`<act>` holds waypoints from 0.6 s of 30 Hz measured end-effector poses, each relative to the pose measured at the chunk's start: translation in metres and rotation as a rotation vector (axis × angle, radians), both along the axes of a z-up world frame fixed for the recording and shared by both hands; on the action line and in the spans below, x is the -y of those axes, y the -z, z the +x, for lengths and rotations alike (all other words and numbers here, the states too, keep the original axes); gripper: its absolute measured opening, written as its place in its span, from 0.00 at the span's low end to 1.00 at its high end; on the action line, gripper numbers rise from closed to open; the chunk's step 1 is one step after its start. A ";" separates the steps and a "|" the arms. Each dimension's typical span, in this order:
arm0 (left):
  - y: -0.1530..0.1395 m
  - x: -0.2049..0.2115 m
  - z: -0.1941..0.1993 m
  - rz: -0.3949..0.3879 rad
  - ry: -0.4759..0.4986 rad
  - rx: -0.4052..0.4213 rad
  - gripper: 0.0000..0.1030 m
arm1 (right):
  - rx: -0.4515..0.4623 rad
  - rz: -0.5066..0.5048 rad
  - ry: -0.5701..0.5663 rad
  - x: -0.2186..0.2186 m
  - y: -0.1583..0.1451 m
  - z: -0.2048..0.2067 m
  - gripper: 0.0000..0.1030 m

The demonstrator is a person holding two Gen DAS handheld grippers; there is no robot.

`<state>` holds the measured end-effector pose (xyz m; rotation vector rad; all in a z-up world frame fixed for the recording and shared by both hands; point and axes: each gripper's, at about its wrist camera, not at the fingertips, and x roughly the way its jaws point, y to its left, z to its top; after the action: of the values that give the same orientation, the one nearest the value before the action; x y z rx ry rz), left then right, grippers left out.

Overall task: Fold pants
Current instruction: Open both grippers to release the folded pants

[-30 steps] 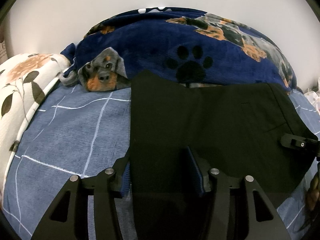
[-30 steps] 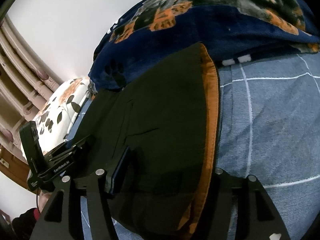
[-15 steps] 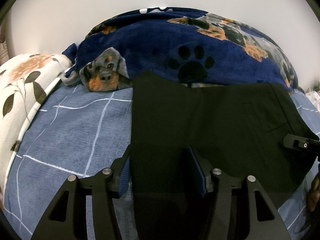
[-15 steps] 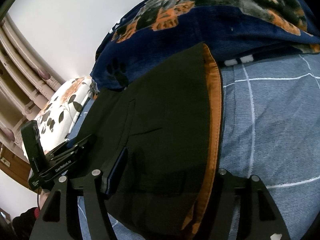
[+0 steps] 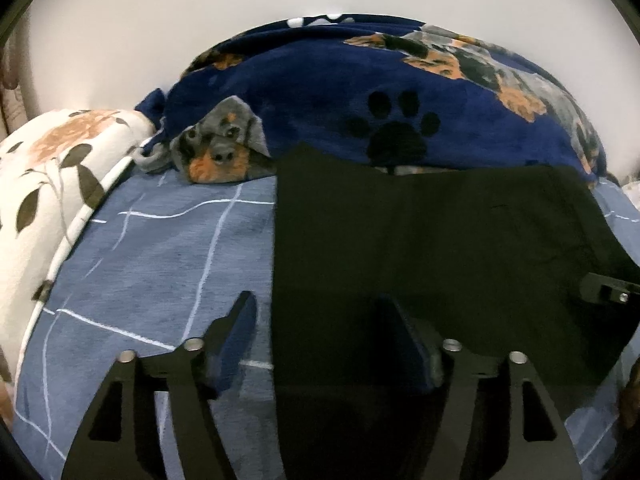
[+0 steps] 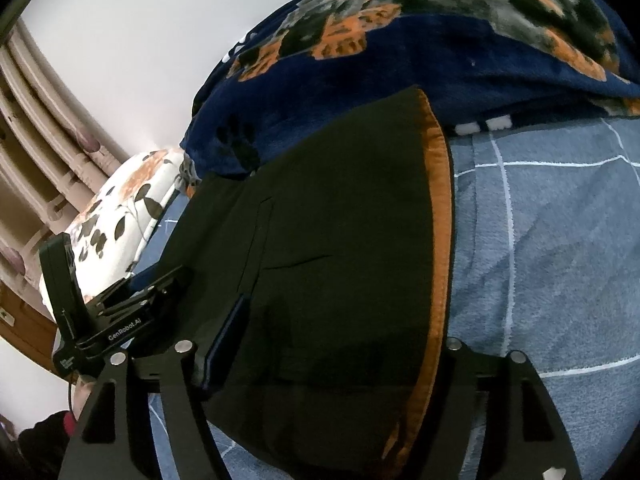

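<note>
Black pants (image 5: 440,248) lie flat and folded on the blue checked bedsheet (image 5: 152,256). Their waistband shows an orange lining (image 6: 438,216) in the right wrist view. My left gripper (image 5: 316,320) is open and straddles the pants' left edge, its left finger on the sheet and its right finger on the cloth. My right gripper (image 6: 336,332) is open over the waist end; its right finger is hidden behind the cloth. The left gripper's body (image 6: 120,316) shows at the left of the right wrist view.
A navy dog-print blanket (image 5: 360,100) is heaped behind the pants against the white wall. A floral pillow (image 5: 52,184) lies at the left. A curtain (image 6: 44,152) hangs far left in the right wrist view.
My left gripper has let go of the pants' left edge and its jaws have spread wider. The right gripper has shifted only slightly.
</note>
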<state>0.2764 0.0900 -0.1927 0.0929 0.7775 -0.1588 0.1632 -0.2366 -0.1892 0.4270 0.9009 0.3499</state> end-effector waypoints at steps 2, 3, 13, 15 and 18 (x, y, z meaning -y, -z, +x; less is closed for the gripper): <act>-0.002 -0.001 -0.003 0.017 -0.026 0.017 0.82 | -0.004 0.005 -0.006 0.000 -0.001 0.000 0.75; -0.005 -0.002 -0.006 0.027 -0.037 0.036 0.85 | -0.010 -0.002 0.001 0.000 -0.002 0.000 0.79; -0.080 -0.011 -0.066 0.077 -0.130 0.183 1.00 | 0.106 -0.071 0.118 0.013 -0.064 -0.064 0.90; -0.098 -0.004 -0.083 0.088 -0.125 0.219 1.00 | 0.142 -0.079 0.121 0.014 -0.079 -0.086 0.91; -0.127 0.005 -0.112 0.067 -0.096 0.275 1.00 | 0.183 -0.081 0.119 0.014 -0.100 -0.115 0.93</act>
<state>0.1647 0.0852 -0.0658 0.1377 0.5120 -0.0279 0.0483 -0.2502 -0.0897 0.3654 0.7055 0.2383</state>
